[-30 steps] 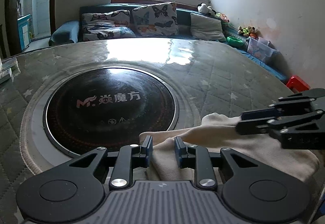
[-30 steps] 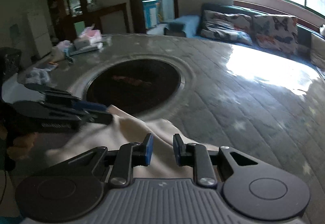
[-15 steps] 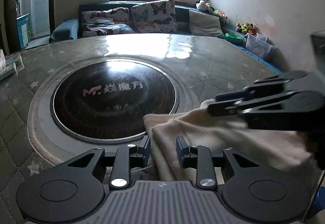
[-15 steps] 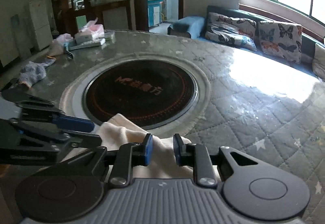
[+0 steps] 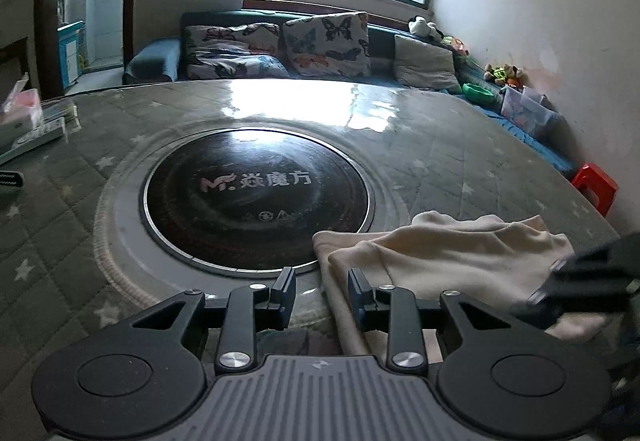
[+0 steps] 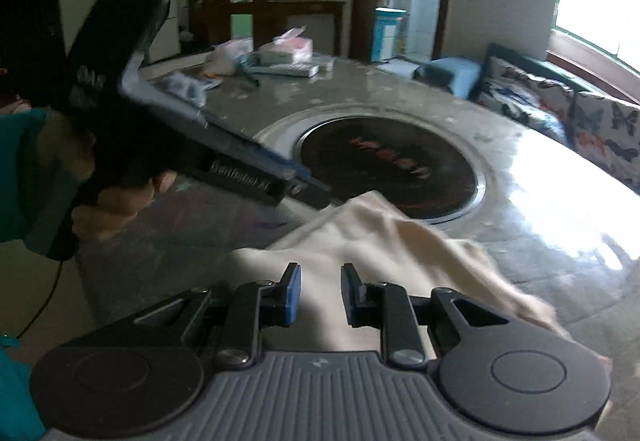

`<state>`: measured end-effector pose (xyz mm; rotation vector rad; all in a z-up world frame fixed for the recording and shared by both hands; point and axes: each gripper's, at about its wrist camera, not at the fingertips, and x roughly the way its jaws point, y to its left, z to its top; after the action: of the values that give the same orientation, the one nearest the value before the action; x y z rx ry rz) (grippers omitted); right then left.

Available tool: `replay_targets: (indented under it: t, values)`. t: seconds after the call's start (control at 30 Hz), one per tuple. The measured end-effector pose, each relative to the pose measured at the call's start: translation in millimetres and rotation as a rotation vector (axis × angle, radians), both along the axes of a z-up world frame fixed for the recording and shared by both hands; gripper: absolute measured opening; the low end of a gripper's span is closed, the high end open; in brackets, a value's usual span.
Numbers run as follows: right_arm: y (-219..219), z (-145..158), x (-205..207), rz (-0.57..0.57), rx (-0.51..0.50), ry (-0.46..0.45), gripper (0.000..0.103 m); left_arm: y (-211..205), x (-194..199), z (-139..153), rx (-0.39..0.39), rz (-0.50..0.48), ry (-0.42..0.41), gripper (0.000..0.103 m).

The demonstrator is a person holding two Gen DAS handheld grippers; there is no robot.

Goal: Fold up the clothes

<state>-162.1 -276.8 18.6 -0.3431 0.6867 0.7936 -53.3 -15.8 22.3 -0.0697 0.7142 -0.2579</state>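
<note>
A cream cloth (image 5: pixel 440 253) lies rumpled on the round table, just right of the dark round hotplate (image 5: pixel 256 197). My left gripper (image 5: pixel 321 295) is open. The cloth's left edge runs through the gap, and the pads do not press it. In the right wrist view the left gripper (image 6: pixel 316 197) points at the far corner of the cloth (image 6: pixel 380 241), held by a hand (image 6: pixel 116 201) in a teal sleeve. My right gripper (image 6: pixel 321 295) has its jaws narrowly apart, with cloth filling the gap. It shows blurred over the cloth's right end (image 5: pixel 536 303).
The table (image 5: pixel 440 145) has a quilted cover under glass. A tissue box and remote (image 5: pixel 24 113) lie at its far left, seen among more clutter (image 6: pixel 280 57) in the right wrist view. Beyond stand a sofa with butterfly cushions (image 5: pixel 280 49) and a red stool (image 5: pixel 594 189).
The left jaws have widened off the cloth edge. The right gripper has swung from above the cloth's corner to the far right of the left wrist view. The cloth now lies flatter.
</note>
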Motion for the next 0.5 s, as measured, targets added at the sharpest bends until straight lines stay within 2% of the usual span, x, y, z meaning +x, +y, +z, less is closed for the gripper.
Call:
replay_targets:
  t: [0.07, 0.13, 0.3, 0.47, 0.5]
  values:
    - [10.2, -12.2, -4.6, 0.022, -0.040, -0.007, 0.021, 2.7, -4.6, 0.0, 0.001, 0.008, 0.005, 0.032]
    - [16.7, -16.3, -12.4, 0.045, -0.077, -0.052, 0.021, 7.0, -8.7, 0.0, -0.004, 0.016, 0.010, 0.032]
    - [17.6, -1.7, -18.2, 0.063, -0.032, -0.062, 0.020, 15.7, -12.6, -1.2, -0.019, 0.045, 0.024, 0.034]
    - [33.4, -16.1, -18.6, 0.102, -0.067, -0.041, 0.021, 17.4, -12.5, -4.2, -0.031, 0.065, 0.057, 0.035]
    - [35.1, -18.2, -19.4, 0.104, -0.077, -0.050, 0.021, 17.4, -13.2, -4.1, -0.030, 0.066, 0.059, 0.039]
